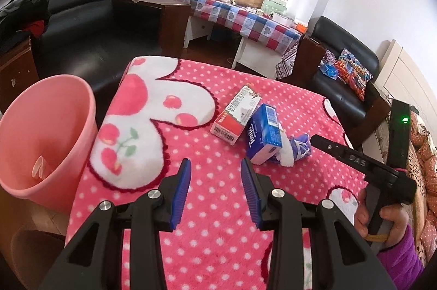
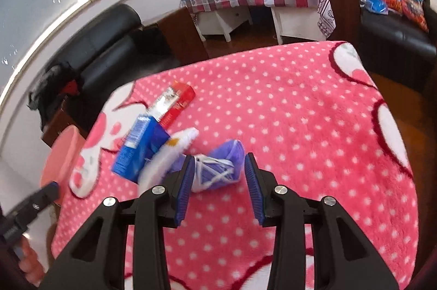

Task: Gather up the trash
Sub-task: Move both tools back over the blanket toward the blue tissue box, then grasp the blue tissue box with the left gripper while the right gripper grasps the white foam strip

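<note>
On the pink dotted blanket lie a red and white carton, a blue tissue box leaning on it, a white wad and a crumpled purple wrapper. My left gripper is open and empty, a short way in front of the blue box. My right gripper is open, its jaws on either side of the purple wrapper, not closed on it. The carton, blue box and white wad lie to its left. The right gripper also shows in the left wrist view.
A pink waste bin stands on the floor left of the blanket; it shows in the right wrist view too. Black sofas and an armchair surround the spot. A checked table with a paper bag stands behind.
</note>
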Tool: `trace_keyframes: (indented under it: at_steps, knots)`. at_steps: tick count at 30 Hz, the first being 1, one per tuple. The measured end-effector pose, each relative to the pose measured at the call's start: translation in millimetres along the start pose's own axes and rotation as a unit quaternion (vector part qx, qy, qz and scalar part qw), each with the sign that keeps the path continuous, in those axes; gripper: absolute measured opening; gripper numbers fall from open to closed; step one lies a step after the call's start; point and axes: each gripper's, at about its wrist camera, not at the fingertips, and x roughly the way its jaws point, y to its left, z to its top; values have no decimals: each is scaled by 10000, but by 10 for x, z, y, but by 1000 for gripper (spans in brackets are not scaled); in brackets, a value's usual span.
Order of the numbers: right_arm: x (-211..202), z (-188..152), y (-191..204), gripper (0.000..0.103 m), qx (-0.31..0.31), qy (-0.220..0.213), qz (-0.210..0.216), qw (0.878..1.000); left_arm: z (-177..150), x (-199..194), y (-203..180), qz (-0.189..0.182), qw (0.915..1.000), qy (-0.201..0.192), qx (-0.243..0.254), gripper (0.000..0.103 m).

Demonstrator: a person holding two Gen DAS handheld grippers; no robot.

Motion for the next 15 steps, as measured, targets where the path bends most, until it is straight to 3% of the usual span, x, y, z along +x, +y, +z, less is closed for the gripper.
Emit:
trace_keyframes:
  at_steps: [3,9,11,15]
  knots:
    - [-56,-130,231,39,-399,-8,361,9985,63,41,-39,-12,10000,-33,32,37]
    - [-49,-378,636,39,-1330,-203,-246,9906,219,109,-98,14,9999,-91,56,37]
    - [-53,-384,719,39,-1415,-289,-451,9885,257,103,-102,9,9999,-132,36,37]
    - [63,-374,783,39,-1343,-20,-603,9891,304,63,-72,-35,9998,-197,-44,37]
